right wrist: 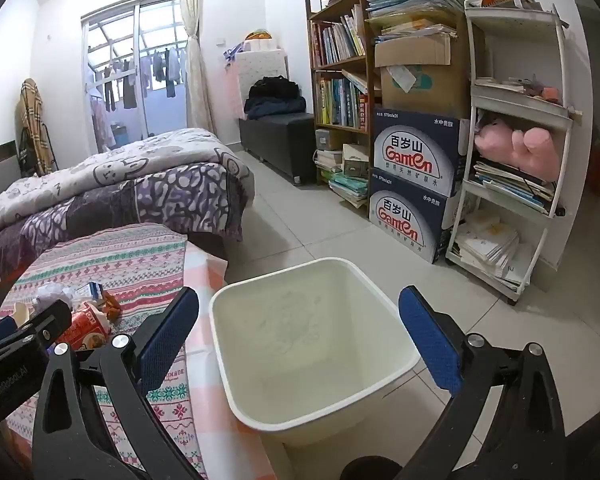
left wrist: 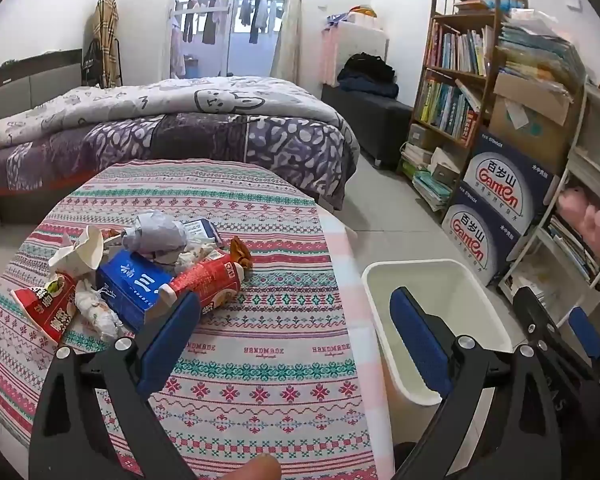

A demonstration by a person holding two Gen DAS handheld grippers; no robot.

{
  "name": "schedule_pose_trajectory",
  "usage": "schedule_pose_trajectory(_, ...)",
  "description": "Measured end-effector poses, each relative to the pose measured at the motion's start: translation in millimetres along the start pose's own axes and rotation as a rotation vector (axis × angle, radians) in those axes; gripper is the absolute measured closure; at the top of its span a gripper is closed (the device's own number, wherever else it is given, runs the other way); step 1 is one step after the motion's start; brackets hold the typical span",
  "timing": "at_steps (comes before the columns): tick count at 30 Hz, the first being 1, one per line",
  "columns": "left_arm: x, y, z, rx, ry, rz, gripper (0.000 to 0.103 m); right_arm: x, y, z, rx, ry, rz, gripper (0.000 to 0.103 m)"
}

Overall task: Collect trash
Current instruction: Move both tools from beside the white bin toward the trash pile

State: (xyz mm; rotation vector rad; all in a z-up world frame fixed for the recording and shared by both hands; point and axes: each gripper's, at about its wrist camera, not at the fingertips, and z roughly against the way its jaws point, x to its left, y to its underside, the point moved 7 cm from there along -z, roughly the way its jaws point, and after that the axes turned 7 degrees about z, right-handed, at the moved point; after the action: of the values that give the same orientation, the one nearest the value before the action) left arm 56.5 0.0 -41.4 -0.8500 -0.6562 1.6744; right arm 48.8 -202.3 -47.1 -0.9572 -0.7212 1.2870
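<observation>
Left gripper [left wrist: 296,332] jaws wide apart, empty, above tablecloth [left wrist: 260,360]. Right gripper [right wrist: 300,328] likewise spread, empty, over white bin [right wrist: 380,292], seemingly empty, off tabletop's right edge. Trash pile [left wrist: 140,268] near left edge: cartons, crumpled paper.

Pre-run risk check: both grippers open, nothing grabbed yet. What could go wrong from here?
1. The trash pile is tangled: the red wrapper overlaps the blue carton, so grabbing one may drag others off the table.
2. The bin stands on the floor beside the table edge; a release short of its rim could drop trash outside it.
3. The left gripper and right gripper are close together, so they might collide.
</observation>
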Motion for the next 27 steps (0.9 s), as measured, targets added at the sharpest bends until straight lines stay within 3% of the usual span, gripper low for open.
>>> schedule_pose_trajectory(27, 2.8, 1.0, -1.6, -0.002, 0.0, -0.003, 0.01, 3.1, 3.0, -0.9, 0.001, 0.001, -0.001, 0.007)
